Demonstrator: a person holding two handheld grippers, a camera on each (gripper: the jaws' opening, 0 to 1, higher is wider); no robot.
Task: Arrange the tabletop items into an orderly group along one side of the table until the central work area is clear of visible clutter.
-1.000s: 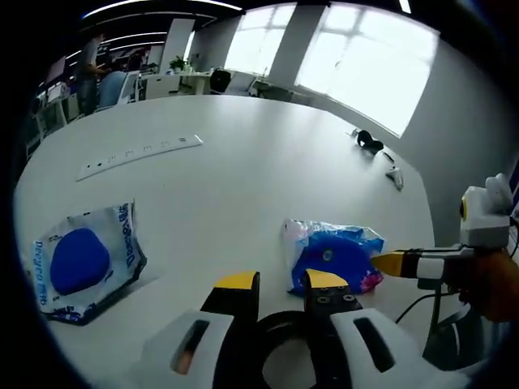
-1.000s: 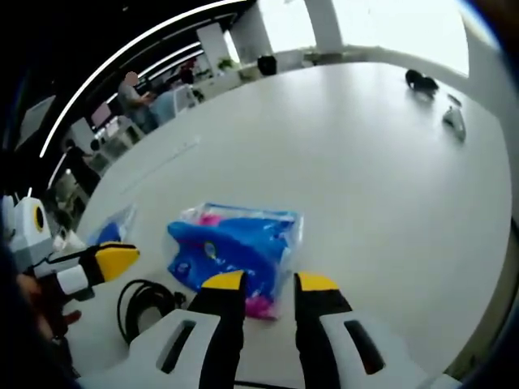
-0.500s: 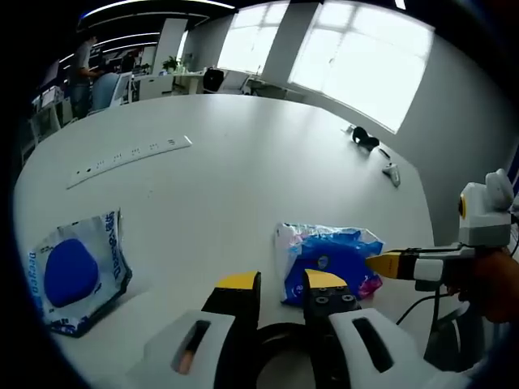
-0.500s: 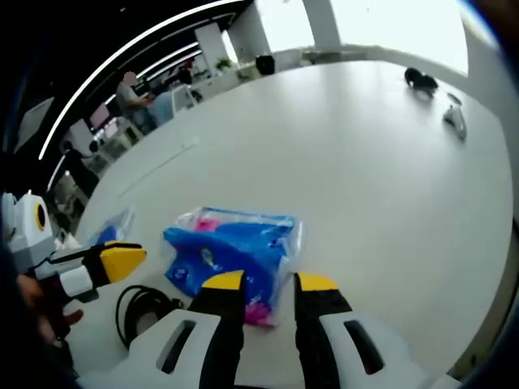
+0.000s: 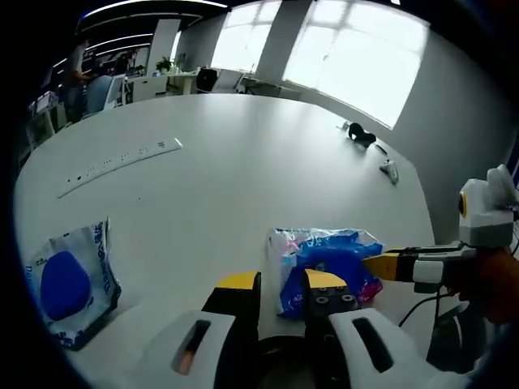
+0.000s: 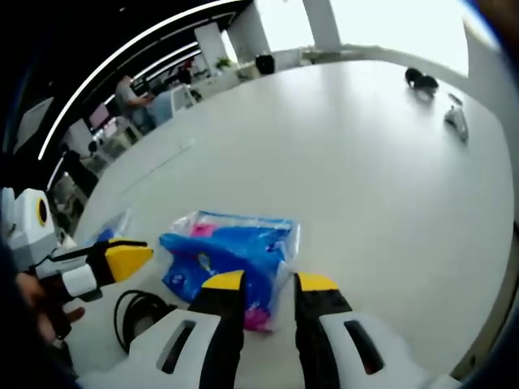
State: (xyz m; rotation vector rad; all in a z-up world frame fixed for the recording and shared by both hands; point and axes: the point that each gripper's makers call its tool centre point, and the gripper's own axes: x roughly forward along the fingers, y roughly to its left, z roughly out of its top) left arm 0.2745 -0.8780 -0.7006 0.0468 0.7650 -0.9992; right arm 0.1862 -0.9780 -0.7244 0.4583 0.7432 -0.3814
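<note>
On the white worktop [image 5: 243, 178], a blue bag [image 5: 328, 259] with pink at its edges is lying flat just ahead of both grippers. From the left gripper view, the left gripper [image 5: 280, 284] is hovering low with its yellow-tipped jaws slightly parted and grasping nothing, the bag just beyond its right jaw, while the right gripper [image 5: 381, 265] is coming in from the right, its tip at the bag's edge. Far to the left, a clear pouch [image 5: 69, 279] with a blue pad inside is resting near the worktop's rim. From the right gripper view, the right gripper [image 6: 270, 284] is also standing released over the near edge of the bag [image 6: 231, 251], with the left gripper [image 6: 126, 258] beside it and a black cable [image 6: 138, 312] coiling below. A long white strip [image 5: 122, 156] and small dark items [image 5: 361, 136] are lying well apart across the worktop.
</note>
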